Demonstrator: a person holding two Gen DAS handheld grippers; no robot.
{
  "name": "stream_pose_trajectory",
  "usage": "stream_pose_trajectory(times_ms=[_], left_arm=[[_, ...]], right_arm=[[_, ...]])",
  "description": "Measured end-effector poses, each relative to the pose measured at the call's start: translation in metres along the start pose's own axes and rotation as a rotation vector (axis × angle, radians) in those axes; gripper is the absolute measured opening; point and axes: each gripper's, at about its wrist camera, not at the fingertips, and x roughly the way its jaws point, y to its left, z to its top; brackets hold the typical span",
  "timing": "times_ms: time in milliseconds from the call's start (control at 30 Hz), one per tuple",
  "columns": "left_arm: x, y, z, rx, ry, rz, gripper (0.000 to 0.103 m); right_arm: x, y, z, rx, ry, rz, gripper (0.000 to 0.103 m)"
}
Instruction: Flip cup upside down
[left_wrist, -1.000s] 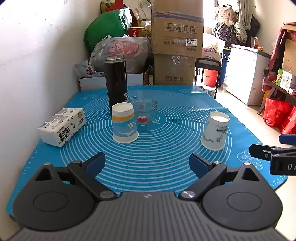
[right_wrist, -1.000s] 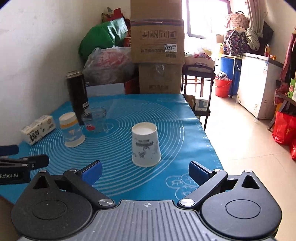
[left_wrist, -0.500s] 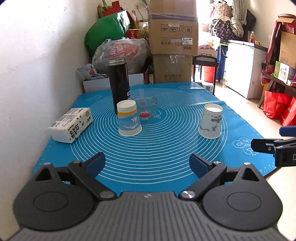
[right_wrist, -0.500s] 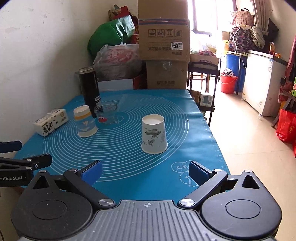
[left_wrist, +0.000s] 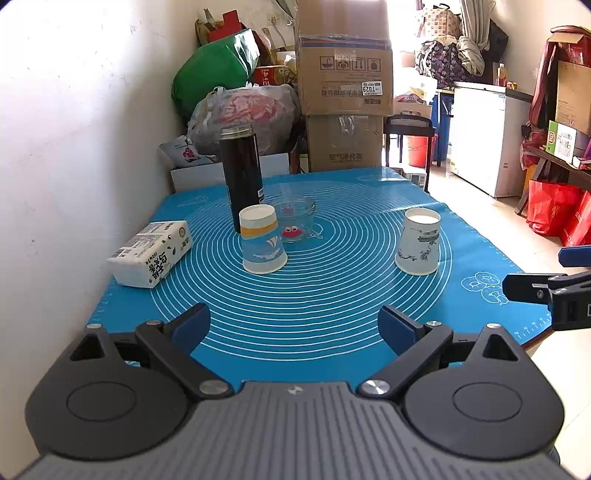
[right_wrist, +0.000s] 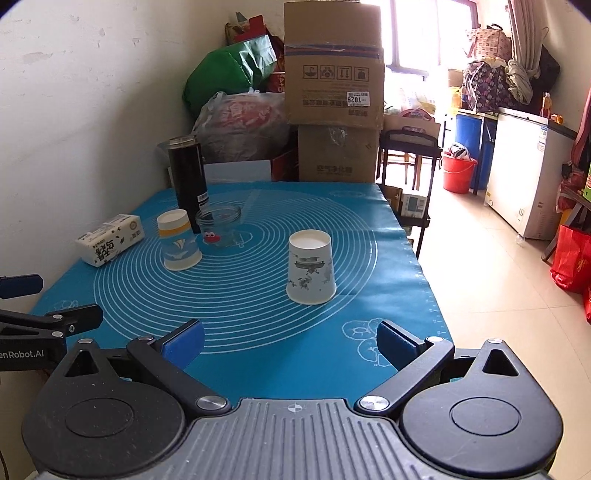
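A white wall (left_wrist: 74, 110) is running along the left. Stacked boxes (right_wrist: 334, 96) and bulging bags (left_wrist: 218, 70) are crowding the far end. Daylight is pouring through a window (right_wrist: 417, 33), glaring on the pale tiled floor (right_wrist: 491, 295). A white freezer (right_wrist: 532, 166) is standing at right, near a red bucket (right_wrist: 458, 173).

Open blue mat (left_wrist: 314, 306) stretches across the near half of the table, giving either gripper an unobstructed path up the middle. On the left, a tissue pack (left_wrist: 151, 253) lies close to the wall, while a black flask (left_wrist: 242, 177), a glass jar (left_wrist: 297, 218) and a banded paper cup (left_wrist: 260, 240) crowd together. A white paper cup (right_wrist: 310, 266) stands alone, well apart from them, with bare mat all round. Boxes (right_wrist: 334, 92) wall off the far end.
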Motion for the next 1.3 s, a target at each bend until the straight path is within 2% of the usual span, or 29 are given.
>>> stream_pose_trajectory(times_ms=[1300], left_arm=[[-0.0054,0.0034,-0.0013,-0.015,0.007,0.004,0.096]], right_arm=[[-0.0045,0.0089,-0.0004,-0.031,0.016,0.026,0.101]])
